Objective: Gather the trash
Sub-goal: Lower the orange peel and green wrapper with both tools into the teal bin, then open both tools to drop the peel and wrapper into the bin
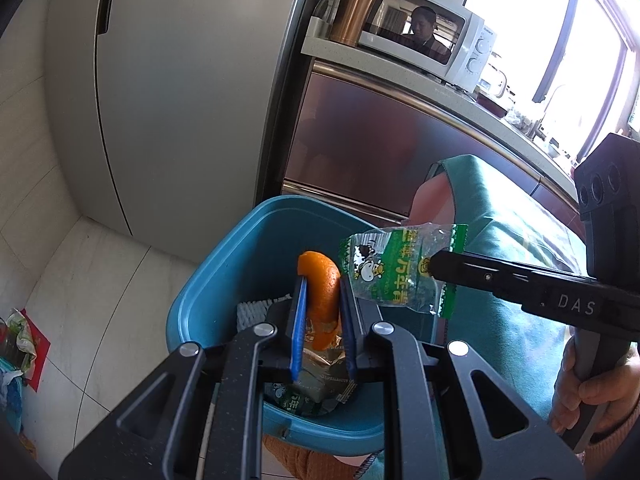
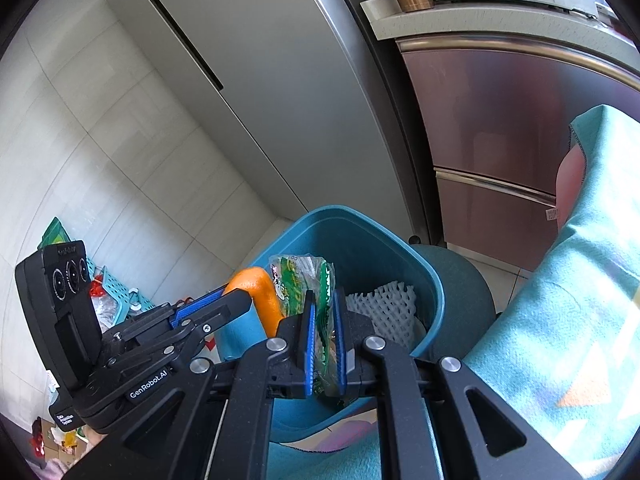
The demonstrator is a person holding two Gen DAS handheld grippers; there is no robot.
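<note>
1. The orange peel (image 1: 322,300) is clamped between the blue pads of the left gripper (image 1: 323,304), curving up above the fingertips, directly over the open mouth of the blue bin (image 1: 224,280)
2. The clear green-printed wrapper (image 1: 400,272) is pinched by the right gripper (image 2: 323,320), whose jaws are nearly fully closed on it; it hangs just beside the peel, also above the bin
3. Inside the bin lie a white foam fruit net (image 2: 384,308) against the far wall, and, seen from the left wrist, a golden wrapper (image 1: 320,364) and another green-printed one lower down
4. A hand (image 1: 588,392) grips the right gripper's handle at the lower right of the left wrist view
5. A teal cloth (image 2: 560,320) drapes just right of the bin
6. Behind stand a grey fridge (image 1: 180,100), a reddish cabinet (image 1: 380,140), and a counter with a microwave (image 1: 432,40) and a copper tumbler (image 1: 358,6)
7. On the floor at left lies more litter (image 1: 20,344)
</note>
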